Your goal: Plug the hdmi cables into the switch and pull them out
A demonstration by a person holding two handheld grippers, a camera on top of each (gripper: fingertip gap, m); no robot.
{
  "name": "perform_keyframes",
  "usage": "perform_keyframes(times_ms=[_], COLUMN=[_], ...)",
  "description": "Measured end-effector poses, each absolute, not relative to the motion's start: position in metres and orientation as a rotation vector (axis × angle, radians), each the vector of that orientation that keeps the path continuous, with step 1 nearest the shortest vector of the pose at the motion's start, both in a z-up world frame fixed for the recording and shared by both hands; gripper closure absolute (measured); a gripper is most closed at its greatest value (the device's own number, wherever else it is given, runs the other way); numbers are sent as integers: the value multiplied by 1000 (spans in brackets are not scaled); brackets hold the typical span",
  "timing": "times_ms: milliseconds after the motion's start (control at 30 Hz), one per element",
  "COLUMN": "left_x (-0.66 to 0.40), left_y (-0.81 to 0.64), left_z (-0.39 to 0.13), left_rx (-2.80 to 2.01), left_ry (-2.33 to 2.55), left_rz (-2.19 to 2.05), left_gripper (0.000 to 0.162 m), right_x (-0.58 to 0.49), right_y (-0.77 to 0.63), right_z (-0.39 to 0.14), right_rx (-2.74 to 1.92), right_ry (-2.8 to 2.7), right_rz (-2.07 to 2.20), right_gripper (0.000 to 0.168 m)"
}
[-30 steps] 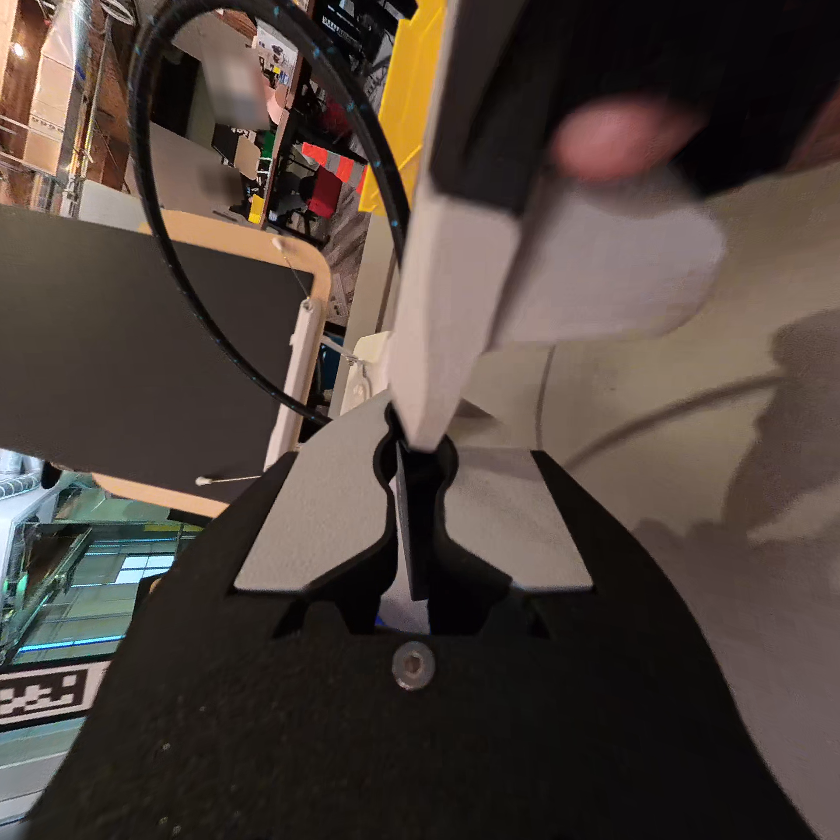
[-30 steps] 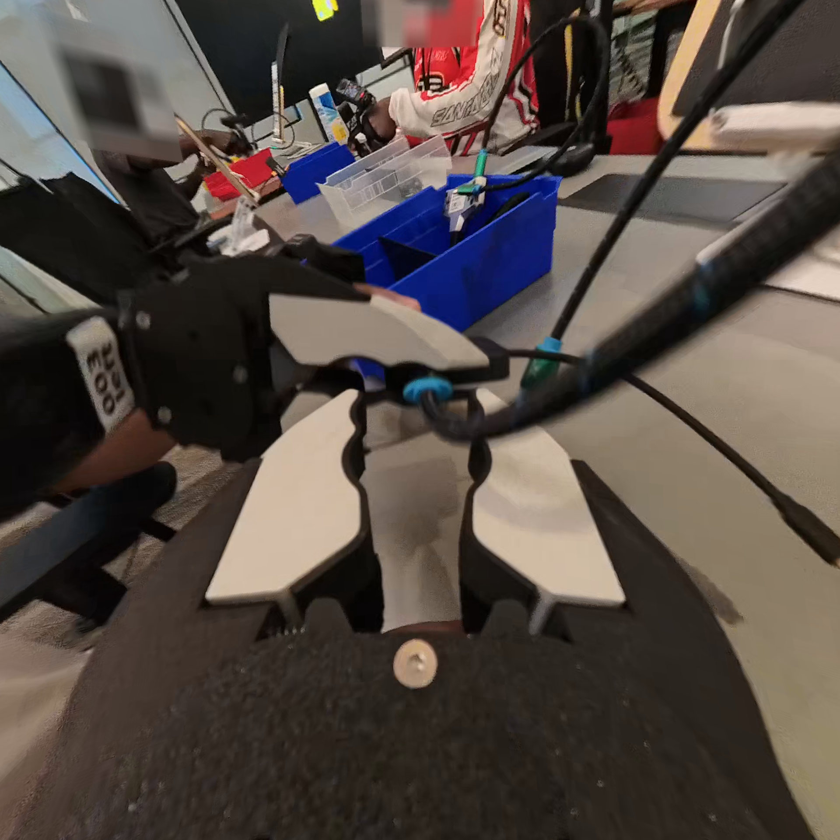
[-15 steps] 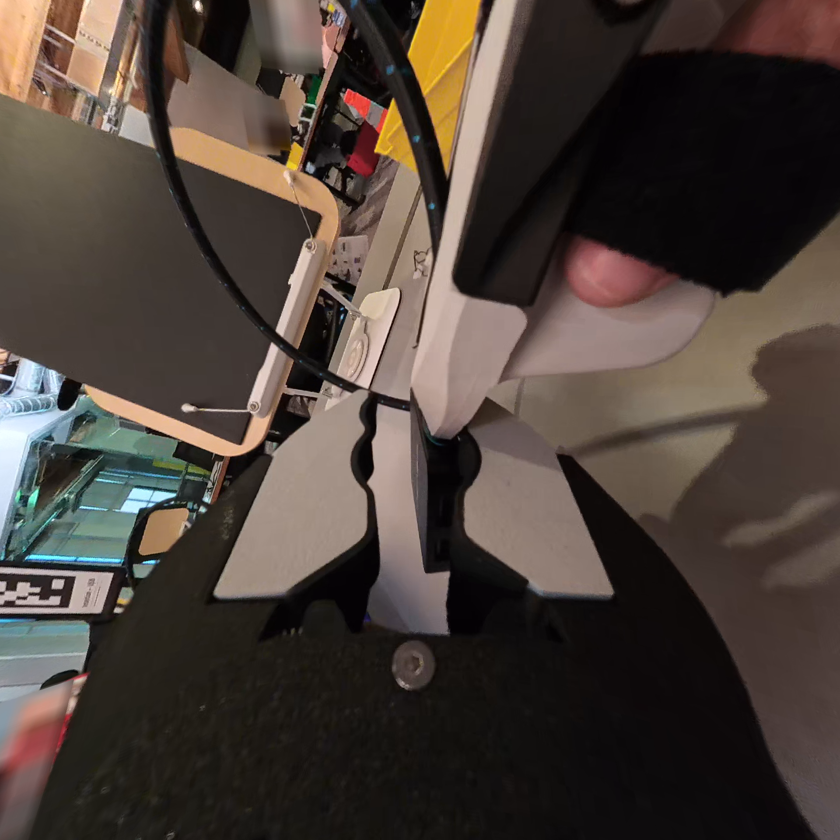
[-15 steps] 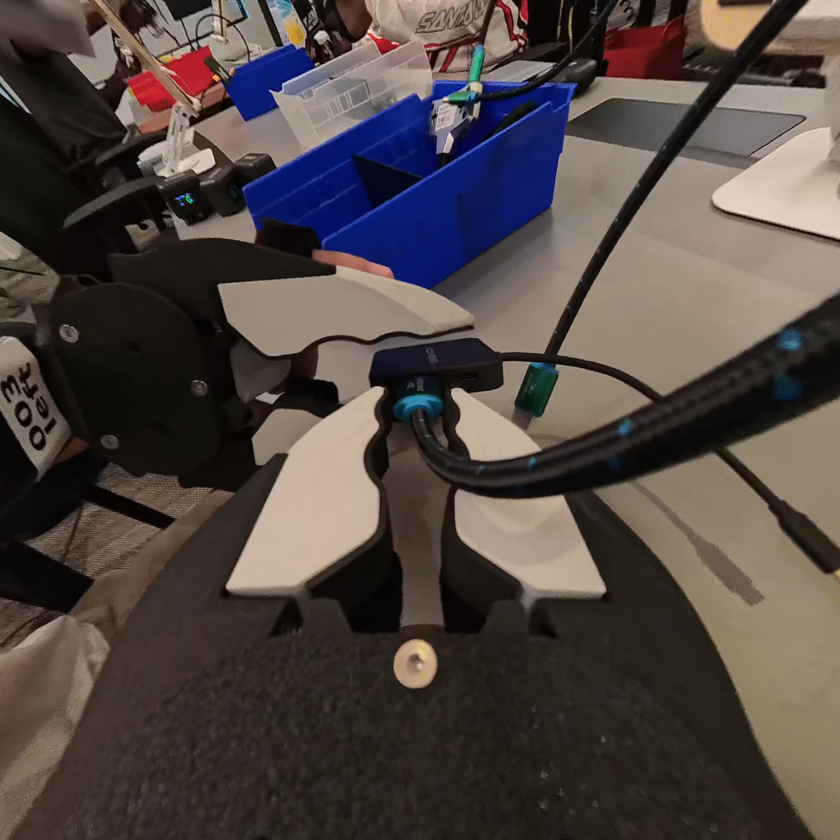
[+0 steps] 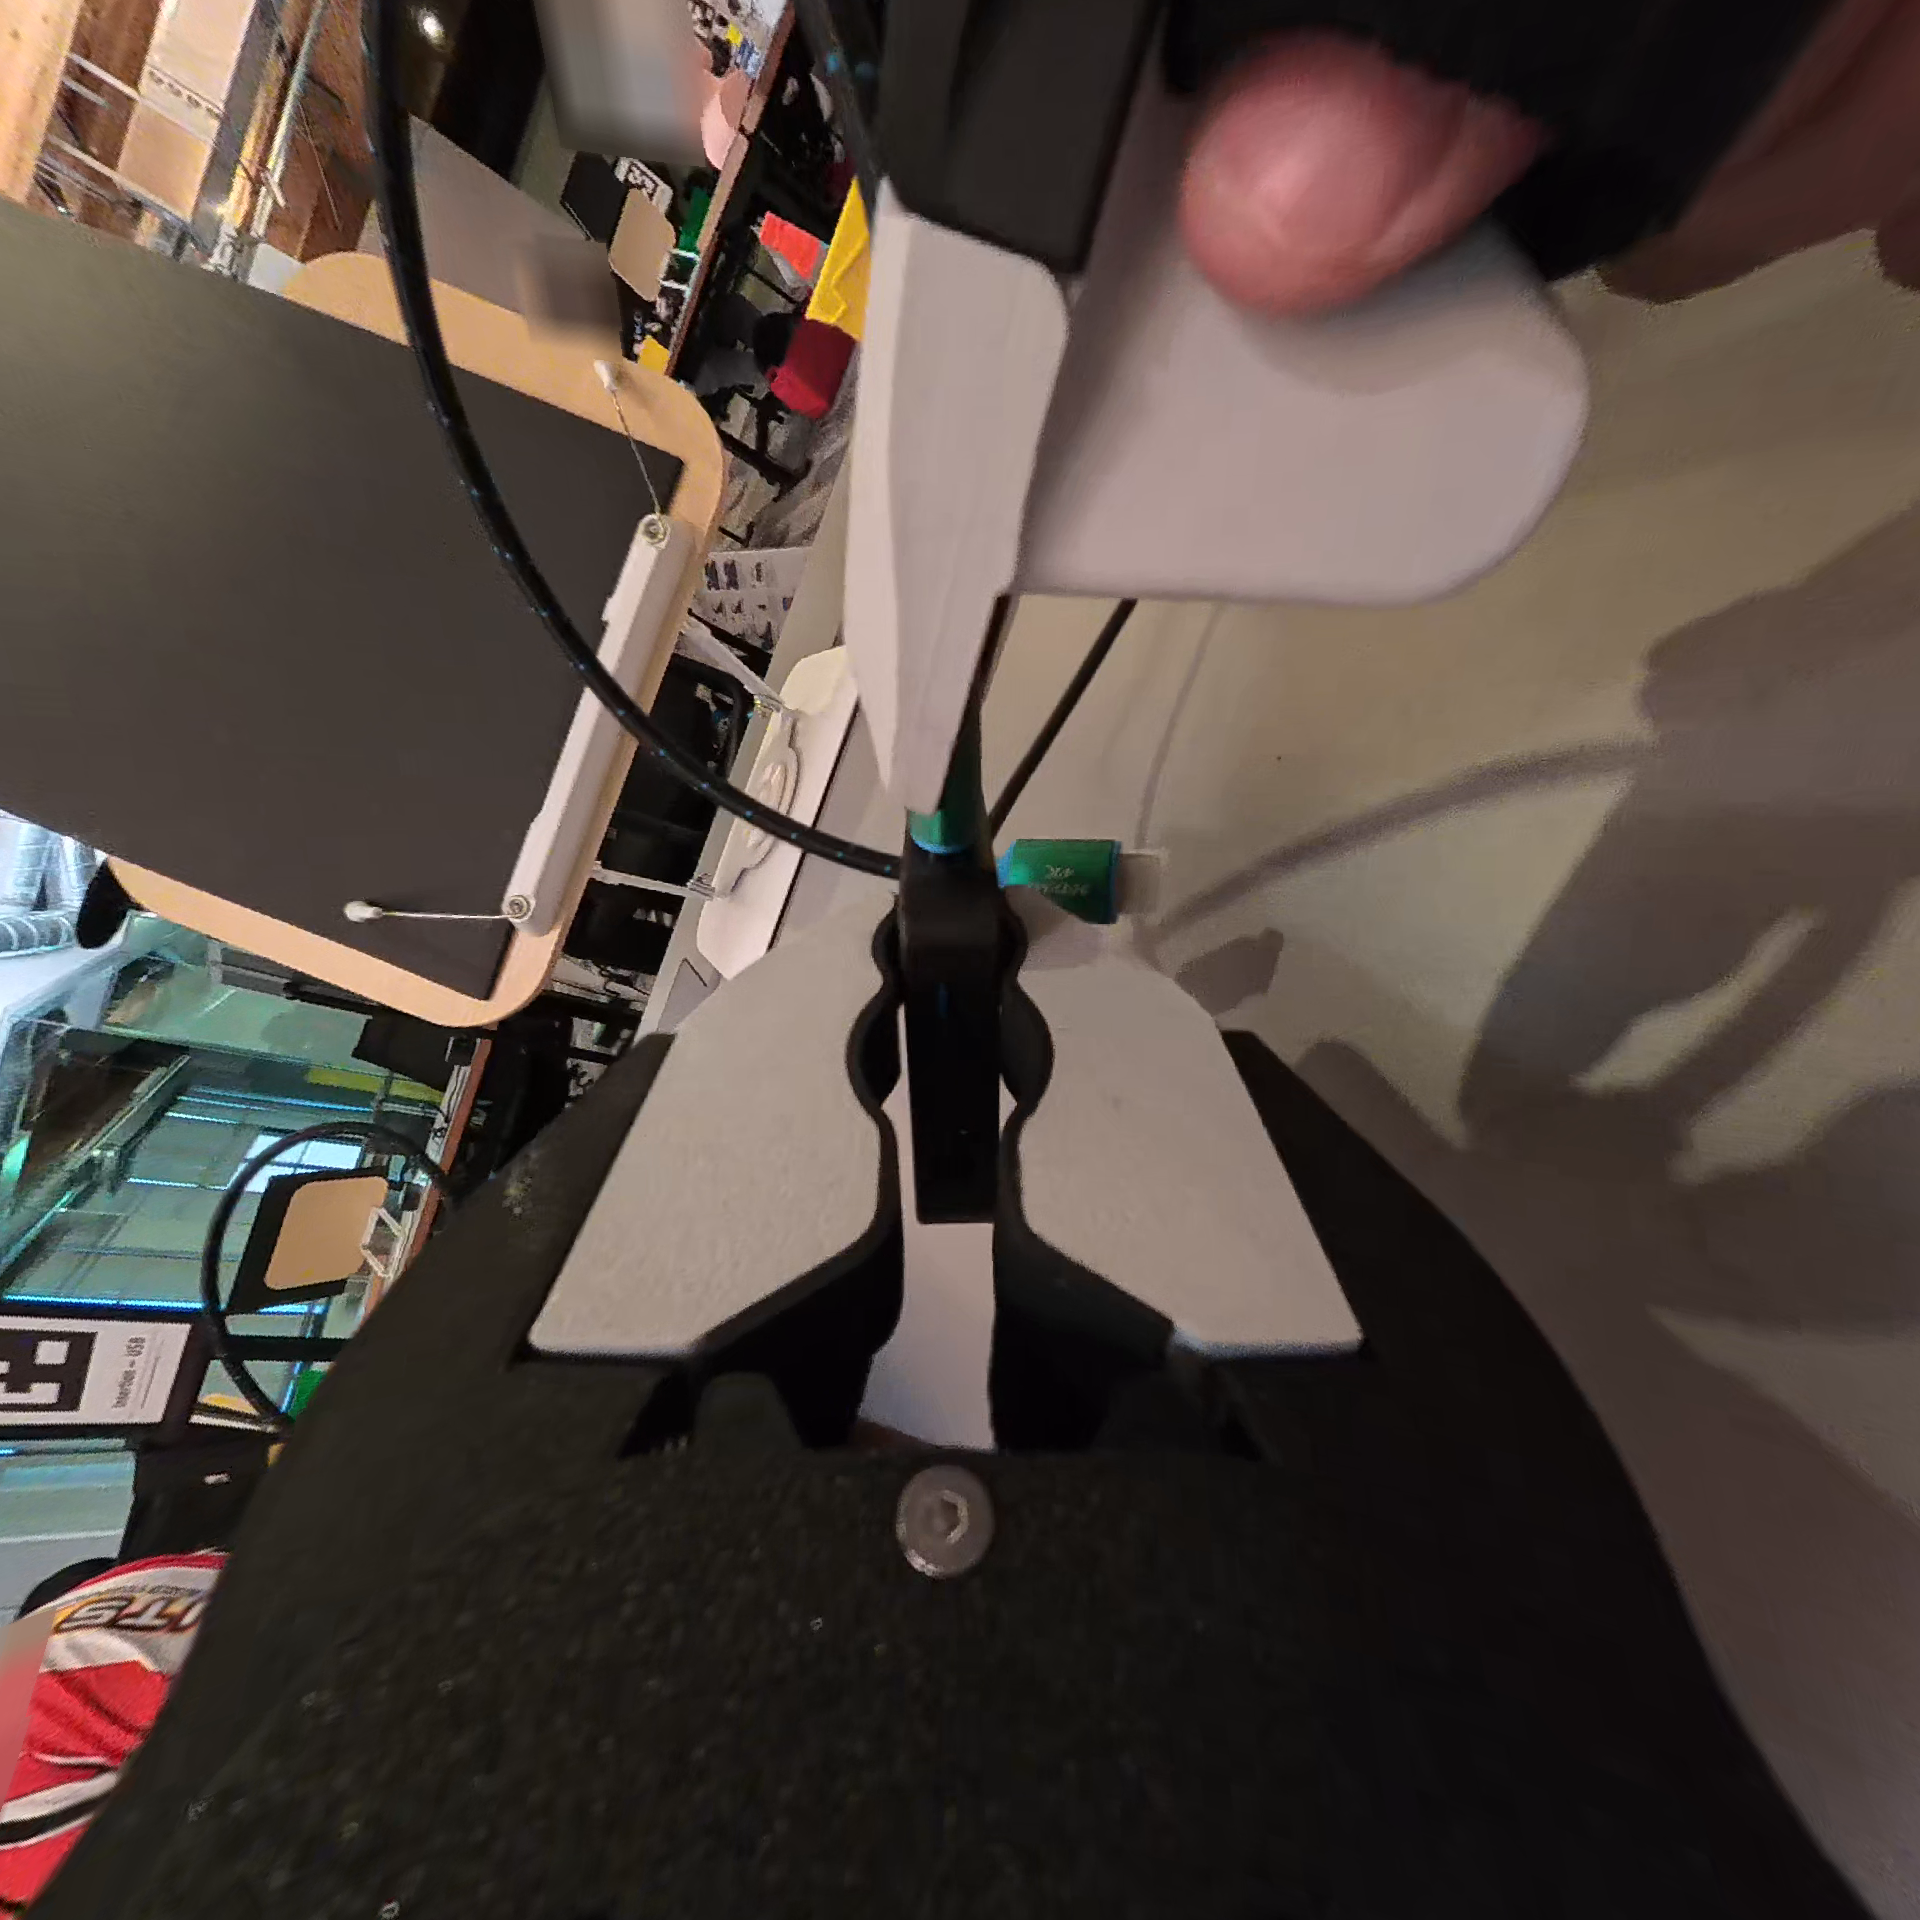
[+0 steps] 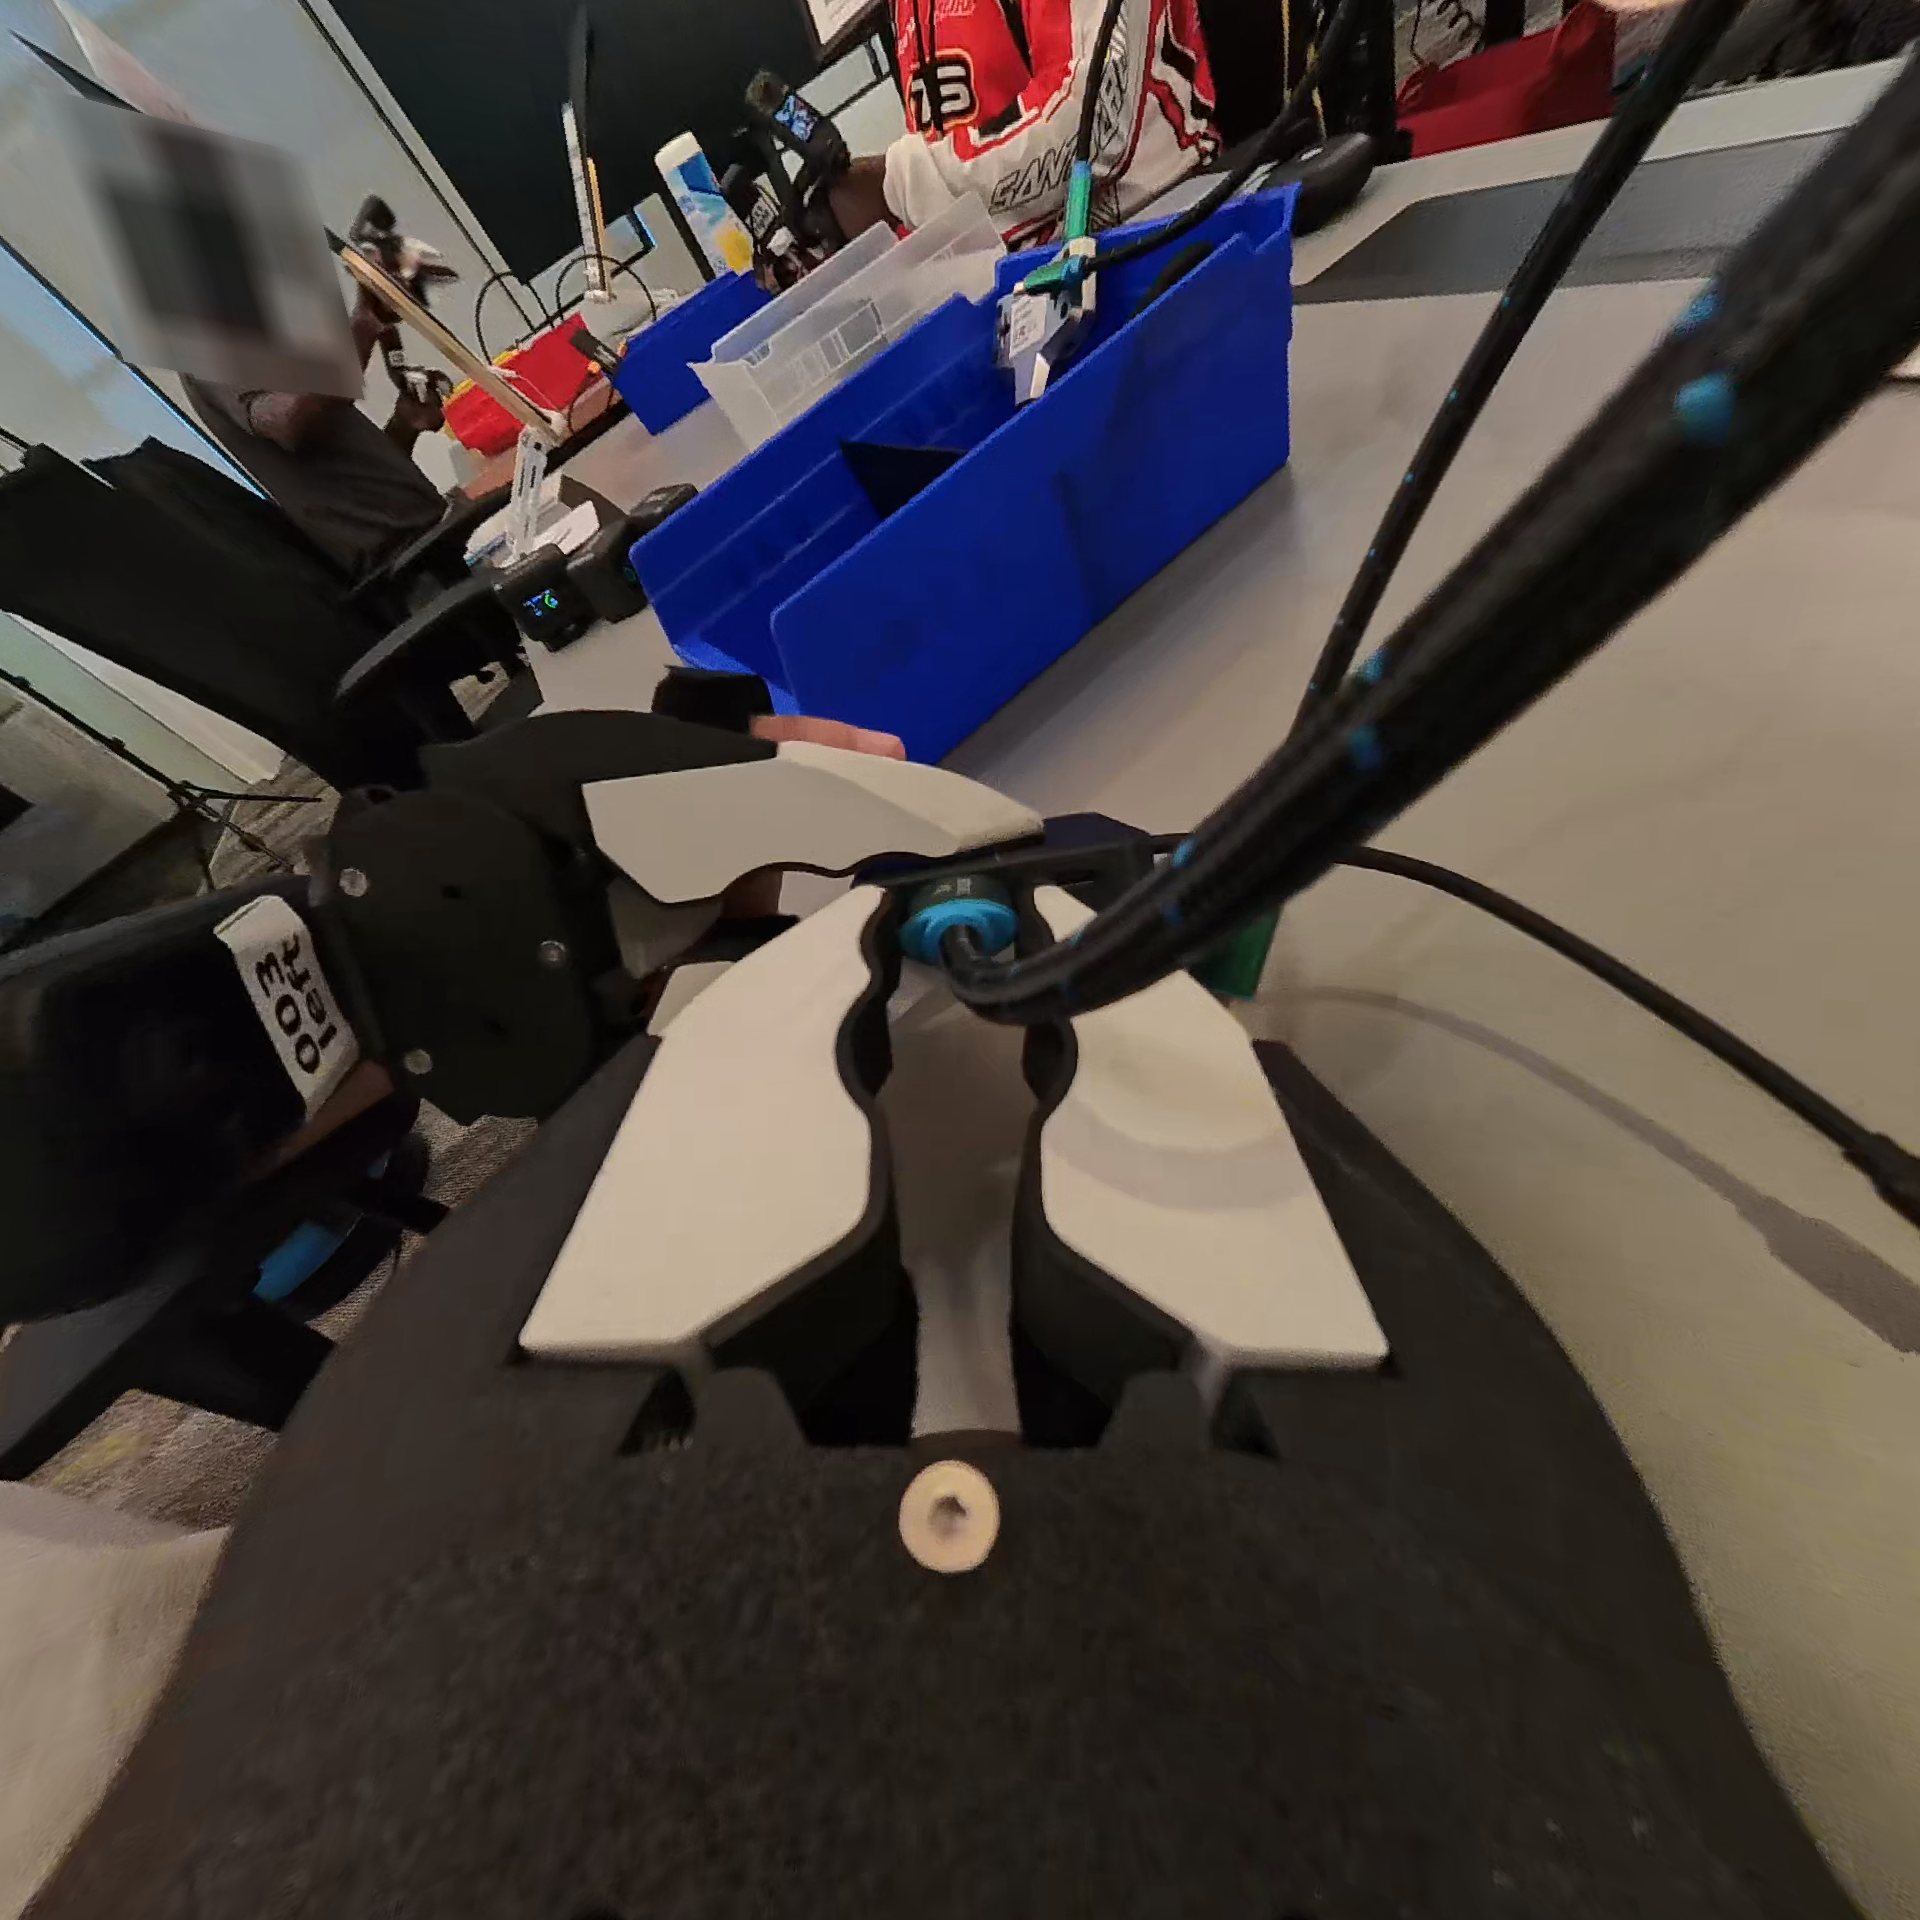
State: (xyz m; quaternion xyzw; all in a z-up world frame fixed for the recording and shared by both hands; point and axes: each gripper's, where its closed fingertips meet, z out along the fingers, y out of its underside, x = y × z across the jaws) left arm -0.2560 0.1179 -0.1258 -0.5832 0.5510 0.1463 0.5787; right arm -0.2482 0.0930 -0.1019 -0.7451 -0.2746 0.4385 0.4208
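My left gripper is shut on the thin dark switch, which shows edge-on between its white fingers. My right gripper is shut on the blue-collared hdmi plug at the switch's near edge. How deep the plug sits is hidden. The left gripper reaches in from the left. The plug's braided black cable arcs up to the right. A green hdmi plug lies loose on the table beside the switch. The right gripper comes down from above in the left wrist view.
A blue bin with a cable in it stands behind the switch on the grey table. A thin black lead runs right from the switch. A clear box and a person in a red jersey are farther back. A black board stands left. The tips of both grippers are at nearly the same place.
Half a second ago the left jaws stood a little apart around the switch; now they clamp it again. The right gripper has stayed on the blue plug. The green plug has come into the left view.
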Motion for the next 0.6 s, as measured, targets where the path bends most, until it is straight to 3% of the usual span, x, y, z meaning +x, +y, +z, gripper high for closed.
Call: perform_keyframes(times_ms=[200,500,600], left_x=[-258,-258,-302], left_y=[117,115,143], left_z=[-132,-128,-134], left_rx=[-1336,-1340,-1438], left_ry=[1360,1351,1283], left_rz=[351,333,538], left_gripper=[148,147,148], right_x=[-250,-249,-230], right_y=[91,90,101], right_z=[-112,-110,-96], right_rx=[-1865,-1840,-1811], right_ry=[-788,-838,-763], right_rz=[1149,1039,1010], right_gripper=[142,147,147])
